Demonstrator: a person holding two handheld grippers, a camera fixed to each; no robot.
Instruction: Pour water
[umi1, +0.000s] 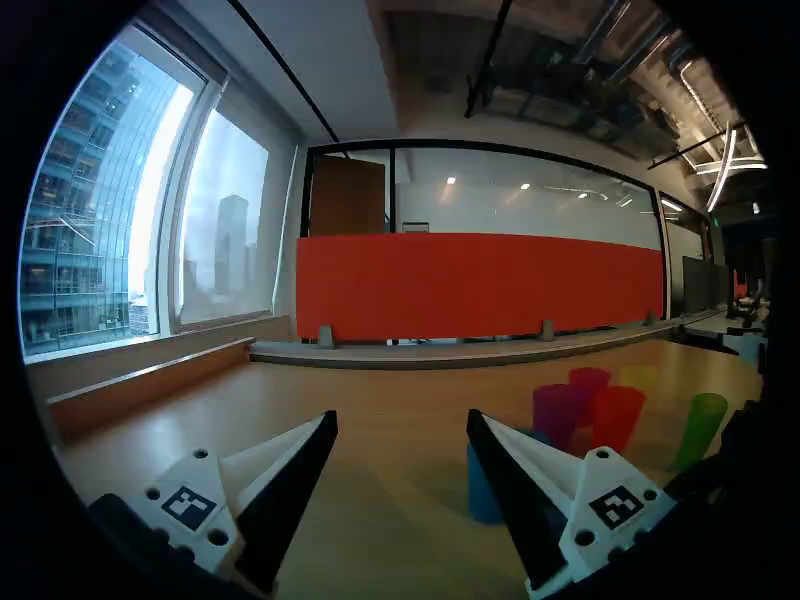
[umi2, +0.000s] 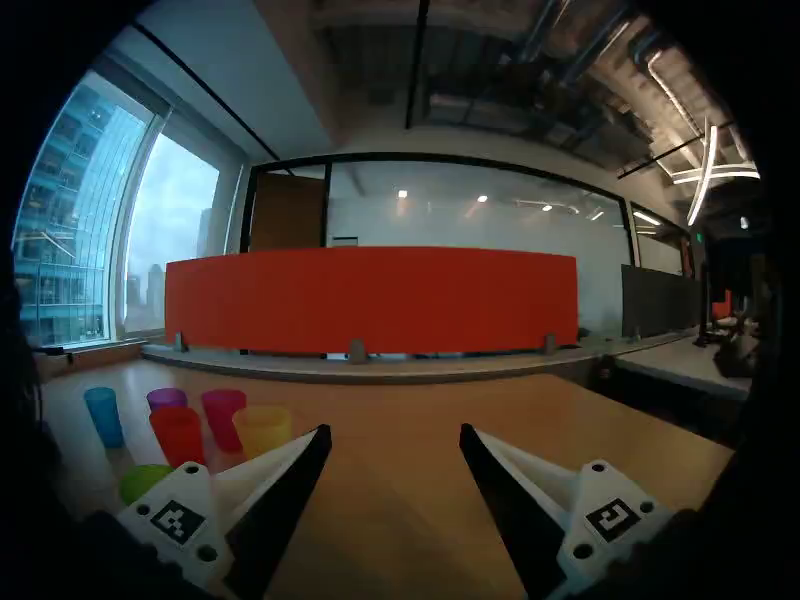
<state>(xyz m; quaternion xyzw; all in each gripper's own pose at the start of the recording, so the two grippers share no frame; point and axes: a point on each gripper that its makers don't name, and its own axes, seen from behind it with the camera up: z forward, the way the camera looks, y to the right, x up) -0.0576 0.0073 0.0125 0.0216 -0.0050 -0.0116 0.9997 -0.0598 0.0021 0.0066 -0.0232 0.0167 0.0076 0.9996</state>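
Observation:
Several coloured plastic cups stand in a cluster on the wooden table (umi1: 400, 500). In the left gripper view they sit to the right: a purple cup (umi1: 557, 412), a red cup (umi1: 617, 417), a green cup (umi1: 703, 428), and a blue cup (umi1: 483, 490) partly hidden behind the right finger. My left gripper (umi1: 400, 420) is open and holds nothing. In the right gripper view the cups are at the lower left: the blue cup (umi2: 103, 415), the red cup (umi2: 177, 435), a yellow cup (umi2: 262, 428) and the green cup (umi2: 145, 482). My right gripper (umi2: 393, 432) is open and holds nothing.
A red partition (umi1: 480, 285) on a grey rail runs along the table's far edge. Tall windows (umi1: 130, 240) and a wooden sill line the left side. More desks (umi2: 690, 360) stand to the right, beyond the table's edge.

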